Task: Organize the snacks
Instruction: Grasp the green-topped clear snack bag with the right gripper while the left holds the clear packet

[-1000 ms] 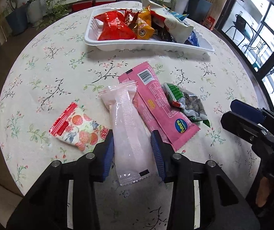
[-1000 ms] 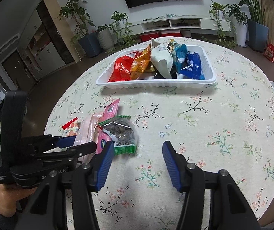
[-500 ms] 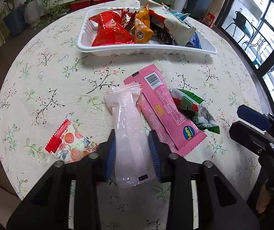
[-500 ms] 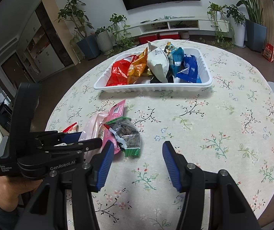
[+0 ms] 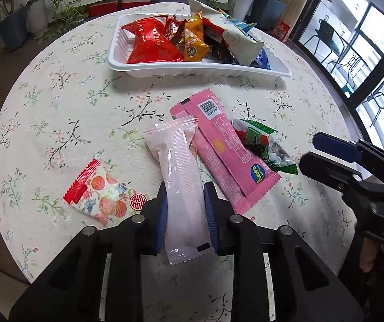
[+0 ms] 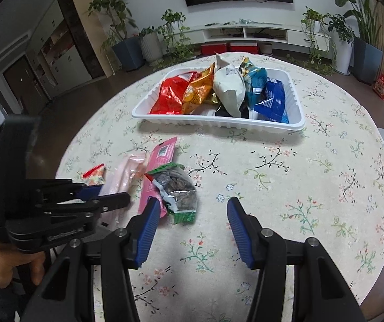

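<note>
the left tongs (image 5: 185,209) are clamped narrow on the near end of a pale pink packet (image 5: 180,177), which lies on the flowered worktop (image 5: 57,94) beside a darker pink wrapper (image 5: 227,155). a red-edged fruit sachet (image 5: 98,190) sits just to its left, a green-trimmed bag (image 6: 176,187) to the right. the right tongs (image 6: 190,221) hang wide, holding nothing. the white tray (image 6: 218,120) of snacks stands farther back.

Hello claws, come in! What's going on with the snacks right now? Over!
Left claw shut on pale pink packet. Right claw open, holding nothing. Tray across the table, already crowded. Bright pink wrapper lies alongside the packet.
</note>
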Available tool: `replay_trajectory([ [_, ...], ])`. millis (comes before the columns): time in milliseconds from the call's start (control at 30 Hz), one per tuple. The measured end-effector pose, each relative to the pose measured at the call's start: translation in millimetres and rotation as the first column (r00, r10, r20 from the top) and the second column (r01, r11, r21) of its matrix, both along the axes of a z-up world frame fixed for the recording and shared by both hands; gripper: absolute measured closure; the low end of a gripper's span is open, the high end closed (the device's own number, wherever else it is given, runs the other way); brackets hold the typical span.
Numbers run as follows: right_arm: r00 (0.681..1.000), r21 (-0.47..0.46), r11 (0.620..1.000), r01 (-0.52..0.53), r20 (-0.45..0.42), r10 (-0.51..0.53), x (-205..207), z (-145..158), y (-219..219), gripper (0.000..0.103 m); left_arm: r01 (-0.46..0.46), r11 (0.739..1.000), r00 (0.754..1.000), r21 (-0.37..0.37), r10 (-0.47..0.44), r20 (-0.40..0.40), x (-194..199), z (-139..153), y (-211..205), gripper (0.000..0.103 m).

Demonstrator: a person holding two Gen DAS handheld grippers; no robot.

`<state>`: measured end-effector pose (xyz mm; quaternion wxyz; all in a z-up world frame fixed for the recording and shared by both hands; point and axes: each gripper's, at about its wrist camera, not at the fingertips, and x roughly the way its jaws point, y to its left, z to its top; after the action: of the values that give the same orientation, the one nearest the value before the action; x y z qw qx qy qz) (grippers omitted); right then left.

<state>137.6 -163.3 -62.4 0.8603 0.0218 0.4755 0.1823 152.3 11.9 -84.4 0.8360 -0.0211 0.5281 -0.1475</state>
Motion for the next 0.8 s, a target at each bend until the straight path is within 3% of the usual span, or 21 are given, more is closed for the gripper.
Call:
replay_trajectory([
  [233,0.985,-0.1,0.982,-0.16,-0.074,0.153,15.9,-18.9,27.3,0.052,-0.01,0.998,1.0,-0.059,0.01,0.0,-4.8,-1.5,9.0,0.08],
  [567,0.974,-0.181,0.96,-0.216,-0.109,0.199,40.6,-27.2,31.4,0.053,-0.015,0.995,1.0,-0.101,0.015,-0.001,-1.4,-3.6,15.8,0.08],
  [800,0.963,-0.165,0.951,-0.261,-0.112,0.244,43.8,-35.9,41.2,0.064,-0.012,0.995,1.0,-0.104,0.012,0.0,1.2,-4.0,15.3,0.08],
])
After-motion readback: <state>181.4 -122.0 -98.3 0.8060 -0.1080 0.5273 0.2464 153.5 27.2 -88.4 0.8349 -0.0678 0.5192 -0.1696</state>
